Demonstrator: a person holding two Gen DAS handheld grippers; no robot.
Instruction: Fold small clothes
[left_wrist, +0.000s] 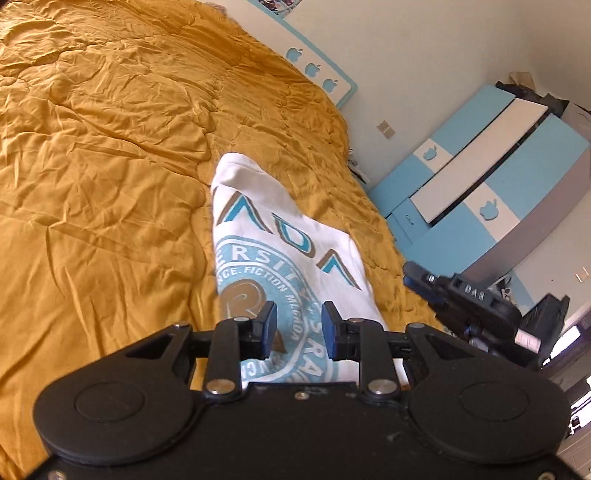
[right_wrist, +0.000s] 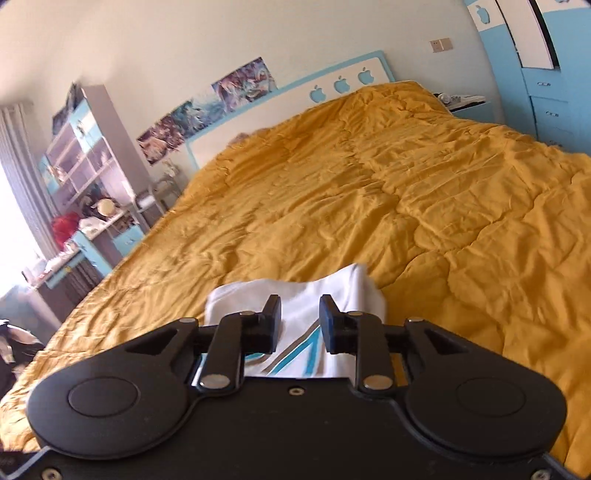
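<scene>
A small white T-shirt (left_wrist: 284, 236) with a teal and brown print lies folded into a long strip on the mustard-yellow quilt (left_wrist: 103, 155). My left gripper (left_wrist: 299, 328) is open above the printed end of the shirt, not touching it. My right gripper (right_wrist: 300, 321) is open over the other end of the shirt (right_wrist: 295, 295), where a teal and brown chevron shows between its jaws. The right gripper's body also shows in the left wrist view (left_wrist: 476, 299), off the bed's right edge.
The quilt (right_wrist: 406, 206) covers the whole bed. A white and blue headboard (right_wrist: 332, 88) stands at the far end. A blue and white wardrobe (left_wrist: 491, 177) stands right of the bed. Shelves and a cluttered desk (right_wrist: 81, 184) stand on the other side.
</scene>
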